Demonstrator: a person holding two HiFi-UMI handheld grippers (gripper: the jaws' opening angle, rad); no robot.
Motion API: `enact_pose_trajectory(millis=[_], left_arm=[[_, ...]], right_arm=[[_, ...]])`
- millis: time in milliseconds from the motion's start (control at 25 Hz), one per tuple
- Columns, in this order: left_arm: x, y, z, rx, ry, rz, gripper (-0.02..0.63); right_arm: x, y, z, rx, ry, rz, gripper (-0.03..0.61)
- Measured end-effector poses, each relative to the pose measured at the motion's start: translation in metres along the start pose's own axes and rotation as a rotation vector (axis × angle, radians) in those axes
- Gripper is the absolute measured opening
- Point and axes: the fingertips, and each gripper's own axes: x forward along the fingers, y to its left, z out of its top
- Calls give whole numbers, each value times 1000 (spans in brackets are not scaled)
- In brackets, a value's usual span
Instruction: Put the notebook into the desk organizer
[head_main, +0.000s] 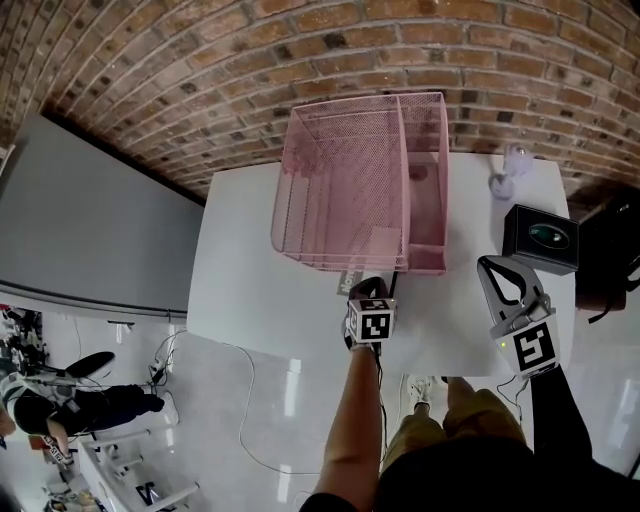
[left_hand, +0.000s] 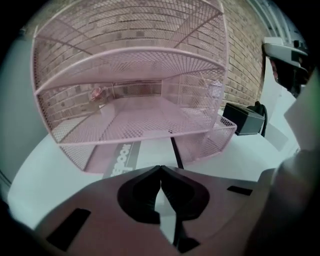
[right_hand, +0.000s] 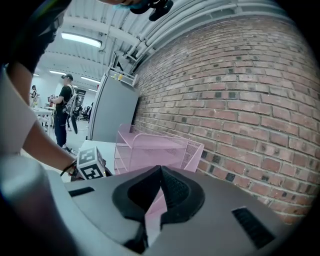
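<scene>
A pink mesh desk organizer (head_main: 340, 112) stands at the back of the white table (head_main: 240, 270). It also shows in the left gripper view (left_hand: 130, 65) and the right gripper view (right_hand: 150, 145). The white notebook (left_hand: 150, 155), with a grey band and a black elastic, lies flat under the organizer's bottom tier. Its near end (head_main: 350, 283) sticks out at the front. My left gripper (head_main: 368, 287) is shut at that protruding end, with nothing between its jaws (left_hand: 160, 169). My right gripper (head_main: 487, 262) hangs shut and empty over the table's right side, apart from the organizer (right_hand: 160, 170).
A black box (head_main: 540, 238) sits at the table's right edge, also seen in the left gripper view (left_hand: 243, 119). A small clear glass object (head_main: 510, 170) stands at the far right corner. The brick wall is behind, a grey cabinet (head_main: 90, 220) to the left. A person (right_hand: 65, 107) stands far off.
</scene>
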Motion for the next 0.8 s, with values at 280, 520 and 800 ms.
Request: enact_pose_trajectory(millis=[280, 520, 800], left_arm=[[31, 3, 21, 91, -8, 63, 15], [24, 7, 36, 169, -113, 137, 17], [-18, 4, -4, 149, -99, 126, 17]], right_arm=[[-5, -10, -9, -3, 21, -2, 21], [-9, -11, -12, -22, 26, 9, 21], [-10, -5, -16, 7, 12, 18, 21]])
